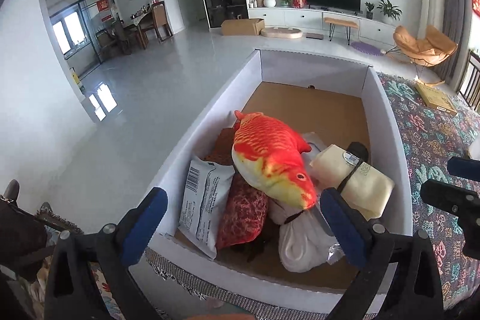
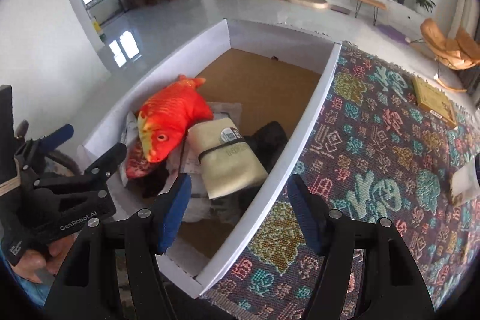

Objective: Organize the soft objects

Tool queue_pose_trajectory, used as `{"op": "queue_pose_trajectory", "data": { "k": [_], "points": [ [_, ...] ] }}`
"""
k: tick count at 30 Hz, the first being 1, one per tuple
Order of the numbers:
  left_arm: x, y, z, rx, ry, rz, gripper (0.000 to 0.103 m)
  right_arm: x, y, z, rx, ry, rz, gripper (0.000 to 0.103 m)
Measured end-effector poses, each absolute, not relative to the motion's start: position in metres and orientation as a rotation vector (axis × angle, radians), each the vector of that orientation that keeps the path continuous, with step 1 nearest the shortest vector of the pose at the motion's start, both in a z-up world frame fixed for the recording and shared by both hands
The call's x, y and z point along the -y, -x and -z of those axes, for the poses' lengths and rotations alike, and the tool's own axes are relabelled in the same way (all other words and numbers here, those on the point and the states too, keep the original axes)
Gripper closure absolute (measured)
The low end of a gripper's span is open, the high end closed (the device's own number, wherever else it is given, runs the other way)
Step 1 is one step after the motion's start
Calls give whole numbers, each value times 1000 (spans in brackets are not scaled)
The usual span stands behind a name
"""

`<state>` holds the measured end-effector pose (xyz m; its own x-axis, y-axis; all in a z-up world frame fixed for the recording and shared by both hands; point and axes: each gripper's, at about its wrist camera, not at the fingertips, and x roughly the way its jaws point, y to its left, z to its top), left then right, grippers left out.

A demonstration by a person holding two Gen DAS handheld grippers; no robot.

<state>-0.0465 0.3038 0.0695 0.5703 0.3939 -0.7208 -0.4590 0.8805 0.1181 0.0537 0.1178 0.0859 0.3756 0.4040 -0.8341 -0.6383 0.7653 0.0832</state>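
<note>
A white cardboard box [image 1: 207,122] [image 2: 303,125] with a brown floor sits on a patterned cloth. Inside lie an orange plush fish [image 1: 270,158] [image 2: 171,122], a red patterned cushion [image 1: 243,215] [image 2: 136,162], a white printed pouch [image 1: 204,197], a cream folded cloth with a black band [image 1: 354,179] [image 2: 231,155], a white bundle [image 1: 300,242] and a black soft item [image 2: 270,137]. My left gripper [image 1: 243,215] [image 2: 87,140] is open and empty above the box's near end. My right gripper [image 2: 240,209] is open and empty over the box's right wall.
The patterned cloth [image 2: 375,170] [image 1: 432,146] spreads to the right of the box. A flat yellow box [image 2: 435,101] [image 1: 435,98] lies on it at the far right, and a white object [image 2: 463,182] at the right edge. The living room floor lies beyond.
</note>
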Motion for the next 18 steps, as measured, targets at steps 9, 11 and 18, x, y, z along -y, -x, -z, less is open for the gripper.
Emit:
{"op": "queue_pose_trajectory", "data": {
  "k": [9,11,18],
  "points": [
    [-297,51,-70,-819,60,-491,2,-113,-49,-82,-977,289,-662,33],
    [-296,52,-72,-818,59,-489,2,-111,-48,-82,-972,290,-658,33],
    [-286,55,-75,-802,54,-480,2,-101,-47,-82,-963,275,-657,33]
  ]
}}
